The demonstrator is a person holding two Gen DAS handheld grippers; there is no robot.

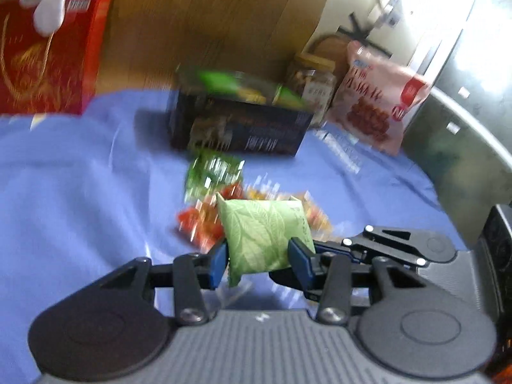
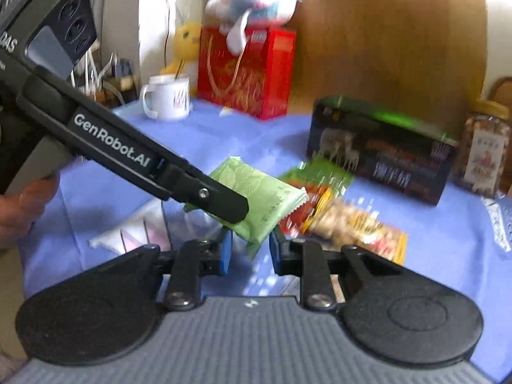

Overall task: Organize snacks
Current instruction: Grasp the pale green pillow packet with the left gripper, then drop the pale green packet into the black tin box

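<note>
My left gripper [image 1: 259, 260] pinches the green packet [image 1: 265, 233] by its sides, lifted above the blue cloth [image 1: 80, 176]. It looks light, puffy and slick, so a seam edge grips best. My right gripper [image 2: 250, 249], angled downward, stands narrowly parted at the packet's lower corner; contact unclear.

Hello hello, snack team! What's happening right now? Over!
Left gripper shut on the green packet. Right gripper at the packet's corner, grip unclear. Loose snack packets on the blue cloth beneath. Dark box behind.
</note>
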